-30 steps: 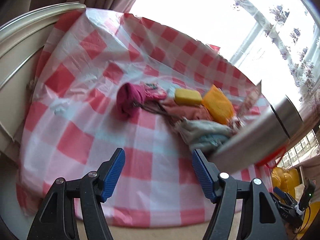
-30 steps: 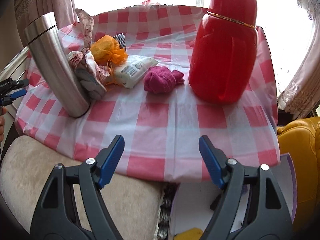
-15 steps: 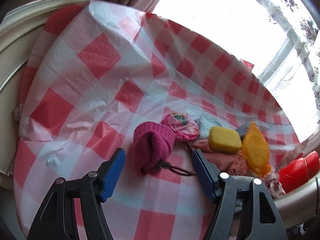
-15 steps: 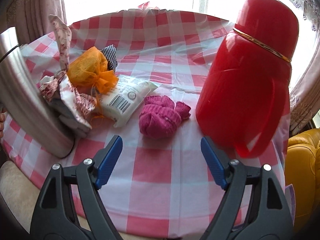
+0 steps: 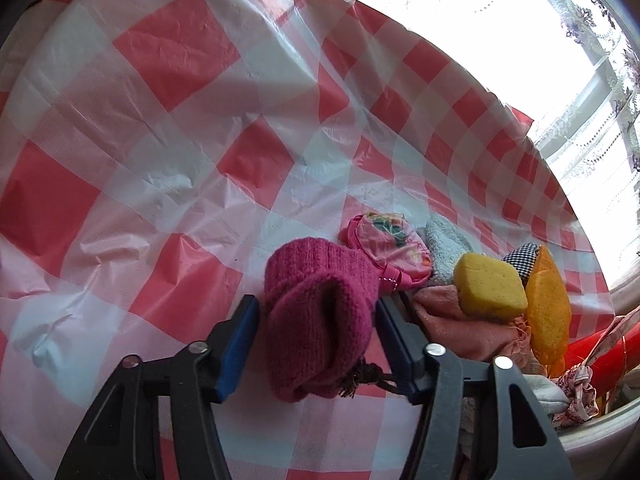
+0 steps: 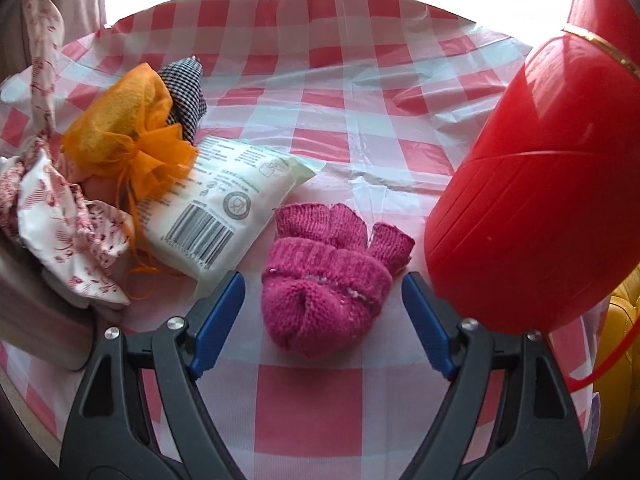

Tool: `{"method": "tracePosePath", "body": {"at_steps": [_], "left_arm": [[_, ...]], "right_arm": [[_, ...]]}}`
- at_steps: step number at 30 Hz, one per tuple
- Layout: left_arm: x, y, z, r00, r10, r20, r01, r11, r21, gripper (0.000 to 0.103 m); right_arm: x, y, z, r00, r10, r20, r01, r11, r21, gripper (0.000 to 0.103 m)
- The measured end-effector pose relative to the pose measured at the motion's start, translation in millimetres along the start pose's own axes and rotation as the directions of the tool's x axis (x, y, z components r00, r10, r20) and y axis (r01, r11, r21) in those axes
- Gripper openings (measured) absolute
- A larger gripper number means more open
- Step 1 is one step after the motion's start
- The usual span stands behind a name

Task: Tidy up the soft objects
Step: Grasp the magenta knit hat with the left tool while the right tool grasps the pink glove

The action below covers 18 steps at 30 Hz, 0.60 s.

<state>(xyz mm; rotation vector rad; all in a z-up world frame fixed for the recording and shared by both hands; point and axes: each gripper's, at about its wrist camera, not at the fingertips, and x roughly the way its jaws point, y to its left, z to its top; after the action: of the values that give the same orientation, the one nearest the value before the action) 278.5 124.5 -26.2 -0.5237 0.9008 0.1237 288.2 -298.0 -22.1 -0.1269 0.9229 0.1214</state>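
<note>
L gripper [image 5: 316, 340] now straddling knit hat [image 5: 320, 316], R gripper [image 6: 322, 320] closer to glove [image 6: 332, 280]

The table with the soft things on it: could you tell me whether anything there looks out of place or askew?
Mostly the heap: the yellow sponge, orange pouch and tissue pack lie jumbled against each other. One pink knit glove sits apart beside the red flask.

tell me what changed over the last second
Both grippers moved in. The left gripper now has its open jaws either side of a magenta knitted hat; the right gripper brackets a pink knitted glove, not touching. Nothing gripped. The soft pile and red plastic flask stayed put.
</note>
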Motion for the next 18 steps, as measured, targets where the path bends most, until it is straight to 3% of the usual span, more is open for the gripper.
{"method": "tracePosePath", "body": {"at_steps": [3, 8, 18], "left_arm": [[-1, 0, -1, 1.000, -0.015, 0.011, 0.015, 1.000, 0.013, 0.044], [-6, 1, -5, 0.999, -0.032, 0.025, 0.032, 0.999, 0.002, 0.036], [-32, 22, -25, 0.997, -0.045, 0.062, 0.049, 0.996, -0.072, 0.035]], "right_arm": [[5, 0, -2, 1.000, -0.004, -0.011, 0.004, 1.000, 0.011, 0.066], [-2, 3, -9, 1.000, -0.003, 0.012, 0.003, 1.000, -0.002, 0.053], [-22, 9, -35, 1.000, 0.014, 0.010, -0.014, 1.000, -0.028, 0.050]]}}
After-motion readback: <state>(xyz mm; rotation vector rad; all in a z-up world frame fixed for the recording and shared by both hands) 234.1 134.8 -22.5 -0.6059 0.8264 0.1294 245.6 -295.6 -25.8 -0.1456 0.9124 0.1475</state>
